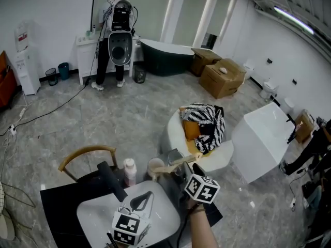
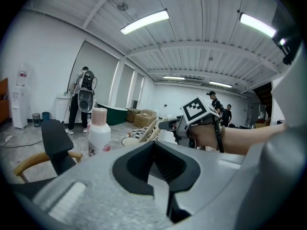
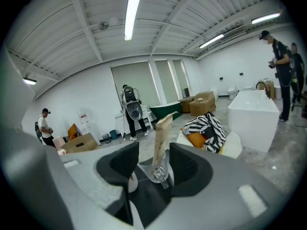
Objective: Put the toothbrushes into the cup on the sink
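Left gripper point(image 2: 159, 190): jaws closed together, nothing in them, held over the white sink point(image 1: 98, 211). Ahead of its tip and to the left stands a black faucet point(image 1: 111, 181), then a pink-capped bottle point(image 1: 129, 170), then the cup point(image 1: 155, 165) by the sink's back edge.

Toothbrush pack point(image 3: 160, 138): long axis tilted, low end at the cup (probably inside, the rim is hard to read), top end slanting up toward the right gripper point(image 3: 154, 169).

Right gripper: jaws spread wide, with the pack standing in the gap and the pads clear of it on both sides.

Beyond the counter's edge is open floor. A white round seat point(image 1: 207, 154) sits past the right gripper's tip.

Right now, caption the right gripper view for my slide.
Open right tongs flank a packaged toothbrush standing in the cup.
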Motion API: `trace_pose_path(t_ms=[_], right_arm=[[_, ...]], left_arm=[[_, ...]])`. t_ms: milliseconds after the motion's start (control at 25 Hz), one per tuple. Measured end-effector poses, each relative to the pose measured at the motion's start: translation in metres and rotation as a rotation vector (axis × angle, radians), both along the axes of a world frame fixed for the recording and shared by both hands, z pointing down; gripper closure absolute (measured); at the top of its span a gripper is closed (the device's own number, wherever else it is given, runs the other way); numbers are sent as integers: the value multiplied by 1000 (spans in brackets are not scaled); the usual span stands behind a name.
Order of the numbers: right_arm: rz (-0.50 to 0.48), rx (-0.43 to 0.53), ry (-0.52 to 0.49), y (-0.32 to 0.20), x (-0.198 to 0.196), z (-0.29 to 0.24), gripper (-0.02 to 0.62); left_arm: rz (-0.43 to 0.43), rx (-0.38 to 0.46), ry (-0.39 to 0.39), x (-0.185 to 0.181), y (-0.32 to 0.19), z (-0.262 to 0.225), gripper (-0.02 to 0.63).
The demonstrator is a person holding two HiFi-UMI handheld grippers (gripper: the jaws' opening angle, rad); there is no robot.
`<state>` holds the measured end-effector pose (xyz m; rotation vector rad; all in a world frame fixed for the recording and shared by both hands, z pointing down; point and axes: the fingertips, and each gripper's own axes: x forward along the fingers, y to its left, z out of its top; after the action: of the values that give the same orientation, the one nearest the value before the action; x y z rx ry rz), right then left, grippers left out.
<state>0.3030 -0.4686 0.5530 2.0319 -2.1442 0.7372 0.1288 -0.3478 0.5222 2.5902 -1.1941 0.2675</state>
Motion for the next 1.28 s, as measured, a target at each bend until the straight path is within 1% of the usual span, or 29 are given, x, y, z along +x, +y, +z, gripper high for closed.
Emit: trace_pose_path(t_ms=[400,560,760,1000,1280], right_arm=[[1,13,9,38,-2,-17,401],[-7,12,55,63,-6,-26,430],[4,22,78,99,-2,-33,486],[12,16,85,148,-7,-35,512],[6,22,78,201,-15,-46,532]], left_arm=[[-3,13,1,-4,21,-12,597],[-10,17,2,-7,34,-24,597],[-8,36,-2,-5,55,-31,597],[-35,63,-20,-24,88,-38,597],[-109,88,-65,-58,121,-44,597]])
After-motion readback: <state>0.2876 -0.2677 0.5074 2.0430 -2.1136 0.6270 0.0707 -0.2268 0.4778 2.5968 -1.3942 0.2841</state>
